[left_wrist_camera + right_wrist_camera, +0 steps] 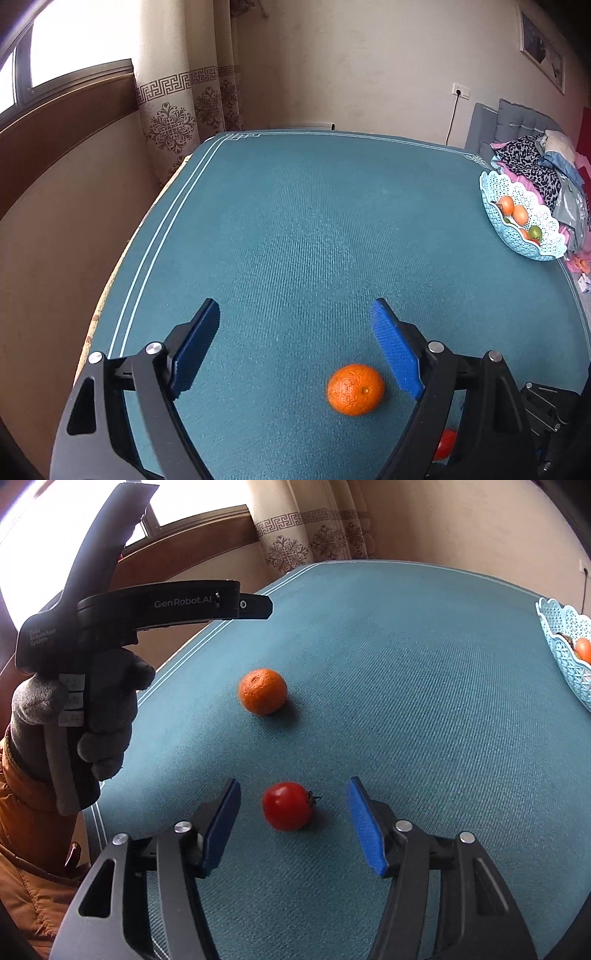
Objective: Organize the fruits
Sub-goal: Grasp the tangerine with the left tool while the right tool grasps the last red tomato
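Note:
An orange tangerine [355, 389] lies on the teal table mat [295, 229], just below and inside the right finger of my open, empty left gripper [295, 317]. It also shows in the right wrist view [263, 691]. A red tomato [287, 805] lies on the mat between the blue pads of my open, empty right gripper [293, 794]; a bit of it shows in the left wrist view [445, 443]. A light blue lace basket [517, 218] with several fruits stands at the table's far right edge; its rim shows in the right wrist view [561, 642].
The left gripper's black body [147, 609], held by a gloved hand [92, 716], hangs over the table's left edge. A pile of clothes [546, 173] lies beyond the basket. A wall, curtain and window stand behind the table.

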Available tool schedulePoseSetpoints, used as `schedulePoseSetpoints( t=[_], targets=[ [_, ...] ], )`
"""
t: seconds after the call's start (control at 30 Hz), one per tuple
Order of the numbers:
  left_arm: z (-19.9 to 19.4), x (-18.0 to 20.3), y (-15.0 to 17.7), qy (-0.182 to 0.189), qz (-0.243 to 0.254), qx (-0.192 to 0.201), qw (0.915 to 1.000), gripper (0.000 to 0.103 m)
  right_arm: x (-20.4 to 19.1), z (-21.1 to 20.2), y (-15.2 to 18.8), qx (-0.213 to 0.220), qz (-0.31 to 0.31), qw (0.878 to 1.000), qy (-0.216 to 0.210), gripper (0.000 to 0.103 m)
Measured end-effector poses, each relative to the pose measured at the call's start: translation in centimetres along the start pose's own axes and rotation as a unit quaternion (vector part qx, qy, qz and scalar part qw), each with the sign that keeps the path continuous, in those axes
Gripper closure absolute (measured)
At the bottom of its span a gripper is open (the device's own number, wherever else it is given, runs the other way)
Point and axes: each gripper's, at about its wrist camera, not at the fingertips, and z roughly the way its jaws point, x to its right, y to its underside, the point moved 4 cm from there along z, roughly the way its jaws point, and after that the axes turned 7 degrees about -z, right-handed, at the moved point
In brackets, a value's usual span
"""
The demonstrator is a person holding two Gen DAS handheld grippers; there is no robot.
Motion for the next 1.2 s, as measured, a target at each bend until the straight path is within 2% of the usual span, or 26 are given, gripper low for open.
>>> schedulePoseSetpoints(
  t=[0.03,0.2,0.43,0.6,0.93,1.0,1.17,1.2],
  targets=[
    [0.0,-0.1,0.1,0.0,-0.001,-0.001,1.0,0.018,0.0,0.2,0.0,-0.006,-0.002,1.0,0.002,0.056],
    [0.3,-0.5,0.6,0.002,-0.005,-0.007,1.0,0.018,-0.3,0.7,-0.1,-0.019,-0.012,1.0,0.002,0.068],
    [0.7,-0.9,1.3,0.004,-0.015,-0.019,0.9997,0.018,0.5,0.6,-0.3,-0.013,0.002,1.0,0.004,0.069],
    [0.4,-0.1,2.2,0.022,-0.009,-0.026,0.9994,0.018,1.5,-0.5,0.5,0.0,0.019,1.0,0.015,0.069],
    [0.8,2.8,4.5,0.045,0.027,-0.053,0.9973,0.018,5.0,-1.9,0.0,0.031,0.068,0.996,0.046,0.069],
    [1.2,3.2,4.8,0.044,0.032,-0.058,0.9968,0.022,5.4,-2.3,-0.2,0.038,0.072,0.995,0.053,0.069],
    [2.3,3.7,5.6,0.044,0.035,-0.081,0.9952,0.047,6.0,-3.1,0.0,0.047,0.084,0.994,0.058,0.069],
    [2.5,3.7,5.8,0.044,0.034,-0.085,0.9949,0.049,6.0,-3.1,-0.1,0.046,0.086,0.994,0.056,0.069]
  ],
)
